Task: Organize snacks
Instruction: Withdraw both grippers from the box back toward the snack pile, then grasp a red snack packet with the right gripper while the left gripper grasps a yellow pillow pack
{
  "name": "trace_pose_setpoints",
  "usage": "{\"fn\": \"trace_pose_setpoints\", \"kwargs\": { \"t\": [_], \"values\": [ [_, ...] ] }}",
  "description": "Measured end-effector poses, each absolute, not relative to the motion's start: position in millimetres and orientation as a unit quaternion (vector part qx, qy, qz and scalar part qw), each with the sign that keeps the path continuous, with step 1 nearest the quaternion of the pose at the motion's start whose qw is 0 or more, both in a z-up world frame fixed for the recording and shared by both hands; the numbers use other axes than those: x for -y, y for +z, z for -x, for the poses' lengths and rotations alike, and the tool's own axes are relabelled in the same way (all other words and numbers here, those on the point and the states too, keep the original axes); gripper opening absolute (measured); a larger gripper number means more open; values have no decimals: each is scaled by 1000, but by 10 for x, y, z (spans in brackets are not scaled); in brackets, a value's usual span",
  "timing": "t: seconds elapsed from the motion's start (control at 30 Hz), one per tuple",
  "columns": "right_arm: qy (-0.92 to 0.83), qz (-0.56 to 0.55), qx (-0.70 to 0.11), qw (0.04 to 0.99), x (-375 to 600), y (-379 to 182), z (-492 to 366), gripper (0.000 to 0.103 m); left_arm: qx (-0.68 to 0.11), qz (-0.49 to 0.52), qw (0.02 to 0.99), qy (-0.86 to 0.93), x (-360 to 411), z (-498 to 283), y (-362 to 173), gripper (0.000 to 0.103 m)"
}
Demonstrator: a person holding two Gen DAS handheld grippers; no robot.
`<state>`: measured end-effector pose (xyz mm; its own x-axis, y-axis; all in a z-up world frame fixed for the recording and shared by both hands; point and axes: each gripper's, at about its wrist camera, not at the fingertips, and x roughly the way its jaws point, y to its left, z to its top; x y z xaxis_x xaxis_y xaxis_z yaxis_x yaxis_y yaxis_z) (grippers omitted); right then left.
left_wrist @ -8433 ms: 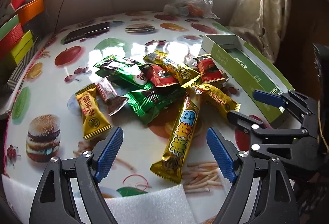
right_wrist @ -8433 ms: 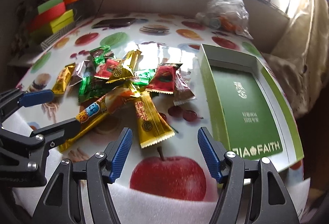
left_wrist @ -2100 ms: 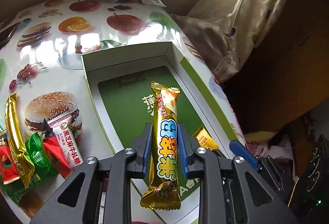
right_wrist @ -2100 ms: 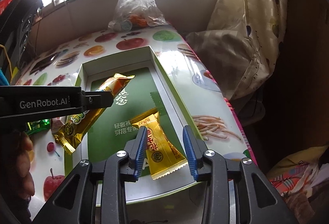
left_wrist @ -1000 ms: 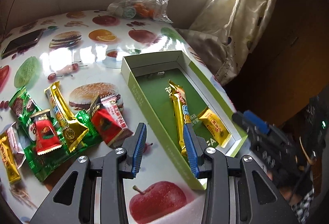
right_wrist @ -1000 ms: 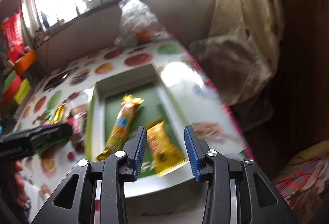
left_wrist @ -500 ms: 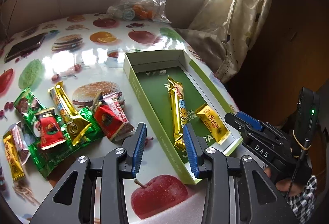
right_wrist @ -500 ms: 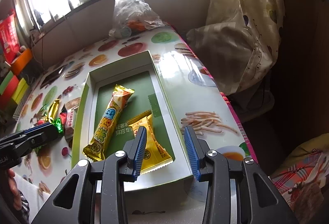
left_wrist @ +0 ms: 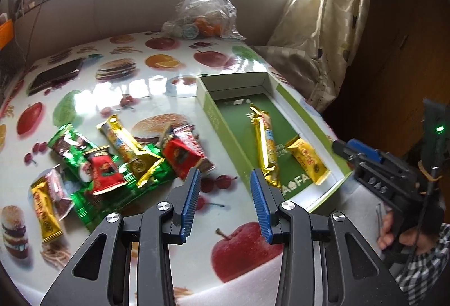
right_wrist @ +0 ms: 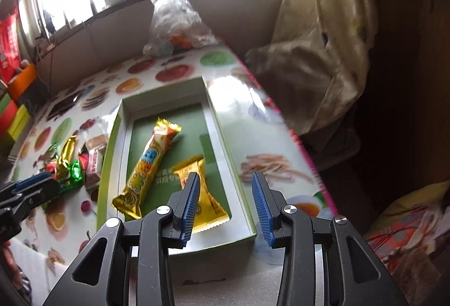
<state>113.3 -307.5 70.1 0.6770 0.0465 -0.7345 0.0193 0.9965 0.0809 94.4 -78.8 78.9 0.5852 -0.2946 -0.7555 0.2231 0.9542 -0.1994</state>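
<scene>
Green cardboard, shallow and open-topped, makes up the box [left_wrist: 213,112] that sits on the right side of the glossy fruit-and-burger-printed worktop [left_wrist: 157,86]. Two snacks lie inside it: a long gold-wrapped bar with blue lettering [right_wrist: 149,162] lying lengthwise, and a shorter yellow foil packet [right_wrist: 209,202] beside it near the box's front wall. The rest of the snacks, a loose heap of green, red and gold foil packets [left_wrist: 121,162], lies on the worktop to the left of the box, some overlapping.

Both tools hover empty. The left gripper [left_wrist: 225,202] has its blue-padded jaws narrowly apart with nothing between them, above the worktop between the heap and the box's near corner. The right gripper [right_wrist: 225,204] has its jaws equally parted and empty, over the front end of the box.

Judging by the heap, most of the sorting remains. The likely trouble is the overlap: jaws this narrow coming down on stacked, slippery foil could pinch two packets at once or skid one away. A low approach from the box side might also catch the thin cardboard wall and shove the light box toward the worktop's right edge, which lies near.
</scene>
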Motion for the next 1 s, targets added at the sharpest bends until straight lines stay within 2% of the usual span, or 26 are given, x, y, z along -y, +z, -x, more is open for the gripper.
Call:
{"fn": "trace_pose_setpoints", "kwargs": {
  "t": [0.47, 1.0],
  "values": [
    [86, -29, -365, 926, 2376, 938, -867, 38, -417, 19, 904, -92, 477, -688, 758, 38],
    [157, -1, -385, 910, 1556, 717, -879, 49, -426, 58, 903, -10, -319, -563, 567, 38]
  ]
}}
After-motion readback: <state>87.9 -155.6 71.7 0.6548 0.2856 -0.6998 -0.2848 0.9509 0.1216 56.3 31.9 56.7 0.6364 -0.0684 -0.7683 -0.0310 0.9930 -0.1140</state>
